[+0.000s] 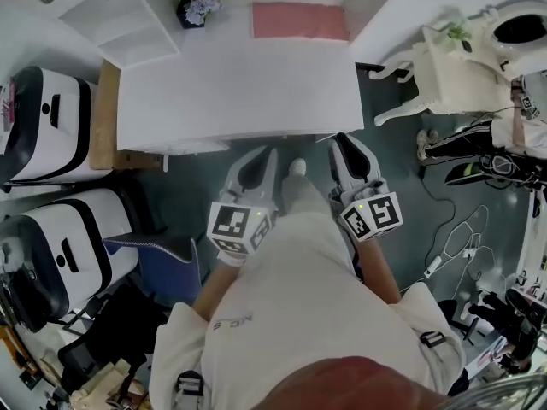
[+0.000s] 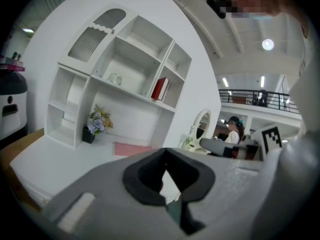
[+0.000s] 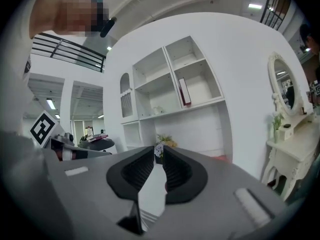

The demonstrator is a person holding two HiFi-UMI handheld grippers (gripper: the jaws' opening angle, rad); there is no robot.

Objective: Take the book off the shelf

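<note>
Dark floor [image 1: 402, 169] lies under the two grippers, which are held side by side just short of the front edge of a white desk [image 1: 239, 84]. The left gripper [image 2: 165, 153] has its pad tips pressed together with nothing between them. The right gripper [image 3: 159, 151] has its pads a narrow slit apart, and that slit is empty too. Both point across the desk toward the back wall. At the far side of the desk top lie a pink mat [image 1: 299, 20] and a pot of flowers [image 1: 198, 2]. Above them rises the white shelf [image 3: 165, 79]. The red book [image 3: 184, 91] is in its right-hand compartment, against that compartment's left wall, well apart from both grippers and higher than them. It stands on end with its long axis up and down and its narrow edge facing out into the room.
</note>
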